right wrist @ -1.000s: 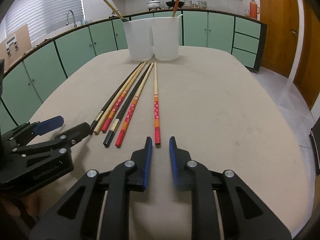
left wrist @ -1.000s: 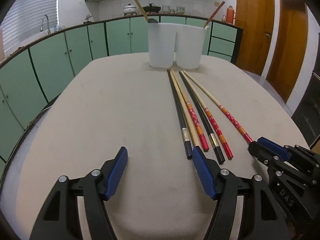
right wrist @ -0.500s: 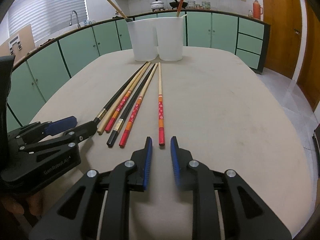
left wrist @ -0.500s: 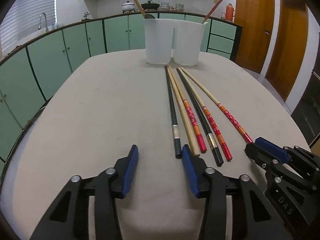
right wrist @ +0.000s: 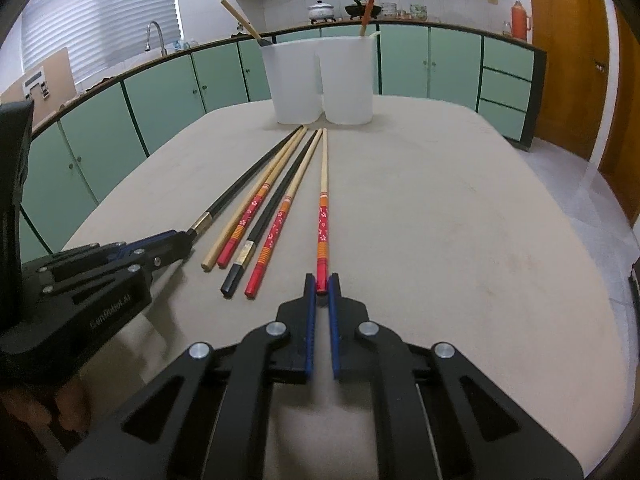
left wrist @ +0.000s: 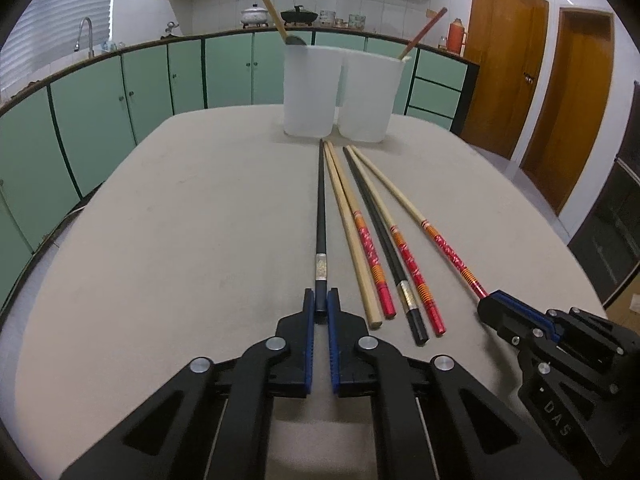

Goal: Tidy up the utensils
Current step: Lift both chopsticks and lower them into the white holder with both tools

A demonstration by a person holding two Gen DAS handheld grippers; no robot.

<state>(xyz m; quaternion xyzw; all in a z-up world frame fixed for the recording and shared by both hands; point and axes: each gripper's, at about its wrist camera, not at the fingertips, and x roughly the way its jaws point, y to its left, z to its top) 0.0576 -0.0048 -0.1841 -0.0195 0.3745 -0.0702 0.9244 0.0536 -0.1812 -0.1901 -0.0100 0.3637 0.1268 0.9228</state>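
Several chopsticks lie fanned on the beige table [left wrist: 160, 240], tips toward two white tubs. My left gripper [left wrist: 321, 300] is shut on the near end of the leftmost black chopstick [left wrist: 321, 208]. My right gripper [right wrist: 322, 283] is shut on the red end of the rightmost red-and-cream chopstick [right wrist: 323, 208]. Between them lie a plain wooden chopstick [left wrist: 352, 240], two red-ended ones and a second black chopstick [left wrist: 384, 240]. The left white tub [left wrist: 312, 88] holds a wooden-handled utensil; the right white tub [left wrist: 370, 96] holds a red chopstick. Each gripper shows in the other's view: the right gripper [left wrist: 496, 306], the left gripper [right wrist: 180, 240].
Green cabinets [left wrist: 100, 104] curve round the far and left sides under a counter with a sink tap [left wrist: 86, 36] and pots. Brown doors [left wrist: 504, 72] stand at the right. The table edge [right wrist: 600, 320] drops to tiled floor on the right. A hand [right wrist: 48, 404] grips the left tool.
My left jaws closed from wide open onto the black chopstick's end. My right jaws narrowed their small gap and now pinch the red end of the rightmost chopstick.
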